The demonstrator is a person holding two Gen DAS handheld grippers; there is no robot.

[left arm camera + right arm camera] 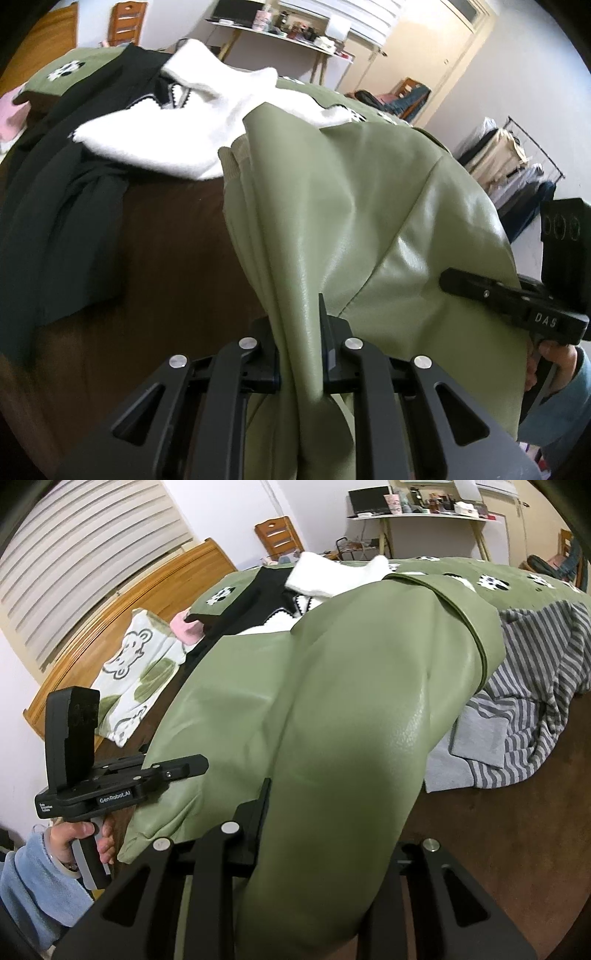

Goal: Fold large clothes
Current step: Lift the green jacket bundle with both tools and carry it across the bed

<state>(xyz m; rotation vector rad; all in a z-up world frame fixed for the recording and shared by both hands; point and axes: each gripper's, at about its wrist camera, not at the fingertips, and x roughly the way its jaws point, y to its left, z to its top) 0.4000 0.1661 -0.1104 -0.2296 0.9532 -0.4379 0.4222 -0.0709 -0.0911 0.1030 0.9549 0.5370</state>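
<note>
Left wrist view: my left gripper [301,354] fingers pinch a bunched fold of the green jacket [369,221], lower centre | only here: clothes rack [517,162] at right | right wrist view: my right gripper [328,834] clamps the jacket, which drapes over the fingers toward the bed [517,830] | only here: striped garment [535,701] at right

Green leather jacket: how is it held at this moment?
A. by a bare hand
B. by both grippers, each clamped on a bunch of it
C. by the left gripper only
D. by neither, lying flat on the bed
B: the left gripper and the right gripper each pinch a fold of the green leather jacket.
</note>
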